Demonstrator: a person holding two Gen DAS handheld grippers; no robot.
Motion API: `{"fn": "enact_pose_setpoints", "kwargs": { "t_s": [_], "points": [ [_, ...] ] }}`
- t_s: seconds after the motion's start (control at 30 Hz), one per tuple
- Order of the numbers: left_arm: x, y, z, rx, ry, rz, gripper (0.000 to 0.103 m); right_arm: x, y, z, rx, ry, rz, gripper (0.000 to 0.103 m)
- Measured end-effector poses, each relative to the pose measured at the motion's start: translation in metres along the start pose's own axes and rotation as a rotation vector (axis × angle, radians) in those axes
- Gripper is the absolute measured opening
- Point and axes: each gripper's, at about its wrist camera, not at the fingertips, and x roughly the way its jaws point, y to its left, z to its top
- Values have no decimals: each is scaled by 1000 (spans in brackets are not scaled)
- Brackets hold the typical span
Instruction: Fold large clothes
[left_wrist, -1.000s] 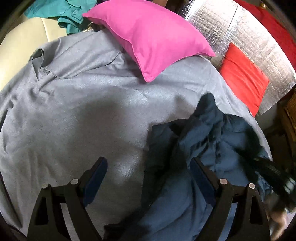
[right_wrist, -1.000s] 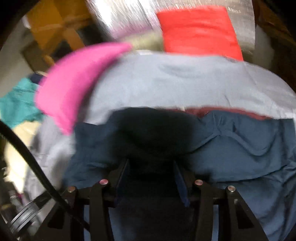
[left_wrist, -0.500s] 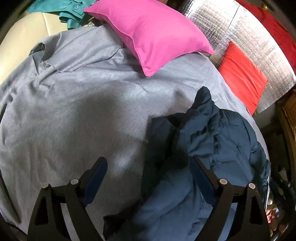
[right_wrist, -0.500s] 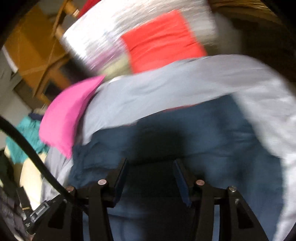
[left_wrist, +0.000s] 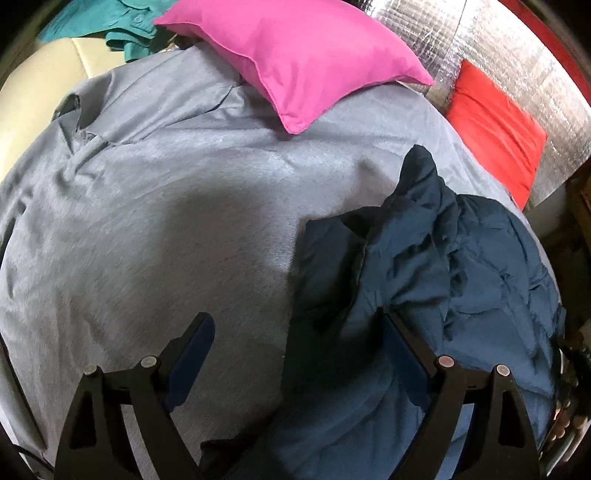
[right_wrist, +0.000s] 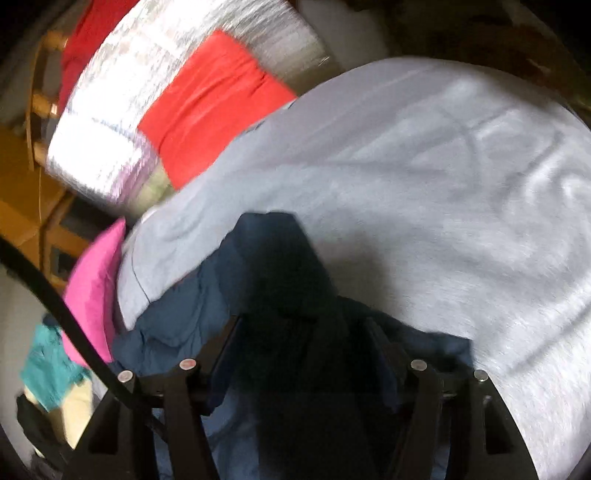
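Note:
A crumpled navy padded jacket (left_wrist: 443, 266) lies on a bed under a grey cover (left_wrist: 166, 206), at the right of the left wrist view. My left gripper (left_wrist: 299, 332) is open, low over the jacket's left edge, holding nothing. In the right wrist view the jacket (right_wrist: 207, 306) fills the bottom. My right gripper (right_wrist: 303, 332) has dark jacket cloth bunched between its fingers; the view is blurred and I cannot tell whether the jaws pinch it.
A pink pillow (left_wrist: 295, 59) lies at the head of the bed, a red cushion (left_wrist: 495, 129) leans on a silver foil panel (left_wrist: 517, 48). Teal clothing (left_wrist: 110, 18) lies on a cream seat (left_wrist: 33, 96). Wooden furniture (right_wrist: 33, 206) stands beyond the bed.
The right gripper has swung and rolled quickly, dragging the jacket's cloth; the bed now tilts in its view. The jacket's heap has shifted slightly right. The left gripper has stayed nearly still.

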Motion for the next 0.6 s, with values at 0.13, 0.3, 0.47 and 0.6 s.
{"fn": "enact_pose_setpoints", "kwargs": {
  "t_s": [0.13,0.3,0.47,0.6],
  "points": [
    [1,-1,1,-7,-2,7,91,-1,16,-3,-104,-49,-99,24],
    [-1,-4,-2,21,-5,16,91,11,7,-9,-88,-23,-152,23],
    [-4,1,-1,-6,10,4,91,-24,7,-20,-49,-48,-84,57],
    [-18,2,-5,-9,-10,-16,91,-79,-3,-47,-64,-157,-19,62]
  ]
}}
